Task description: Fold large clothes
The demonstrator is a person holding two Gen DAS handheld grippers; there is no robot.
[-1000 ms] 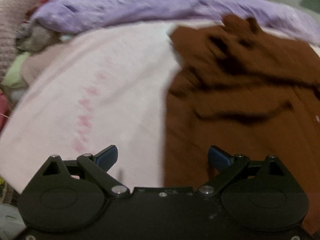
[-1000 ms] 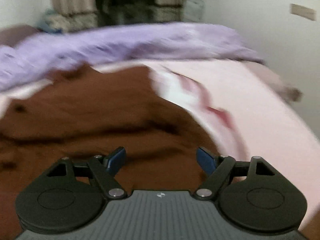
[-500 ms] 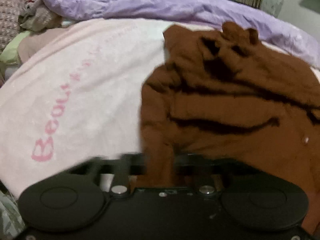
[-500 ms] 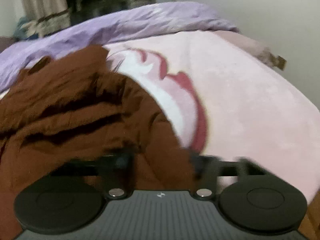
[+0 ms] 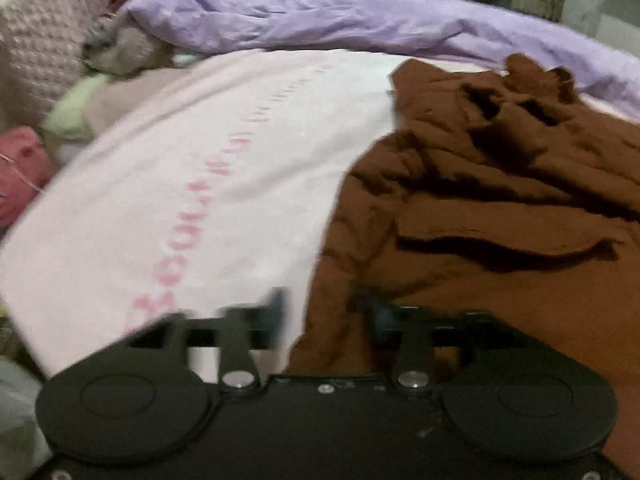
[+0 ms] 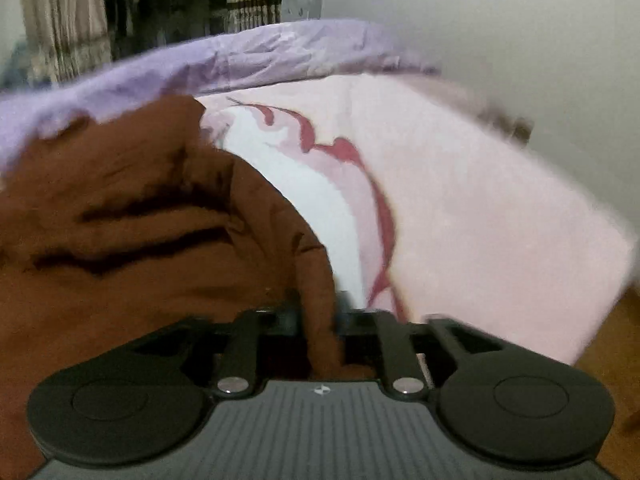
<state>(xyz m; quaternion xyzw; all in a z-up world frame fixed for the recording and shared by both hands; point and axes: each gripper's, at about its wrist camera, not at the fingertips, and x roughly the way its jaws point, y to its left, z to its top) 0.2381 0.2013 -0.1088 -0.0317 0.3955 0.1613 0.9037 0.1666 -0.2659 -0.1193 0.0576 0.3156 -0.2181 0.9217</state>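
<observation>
while the crumpled brown fabric garment (image 5: 500,200) lies bunched in ridges on the pale pink blanket with red lettering (image 5: 192,184), i judge the folding barely begun. my right gripper (image 6: 320,312) has its fingers pinched on a brown edge at the garment's right side. my left gripper (image 5: 324,312) sits at the left edge, cloth between the fingers, but blur hides whether they clamp it. no neat fold shows yet; spreading flat and every fold remain. behind lies a rumpled lilac sheet (image 5: 340,12).

Bare pink blanket (image 6: 480,208) beside brown garment (image 6: 160,220)
</observation>
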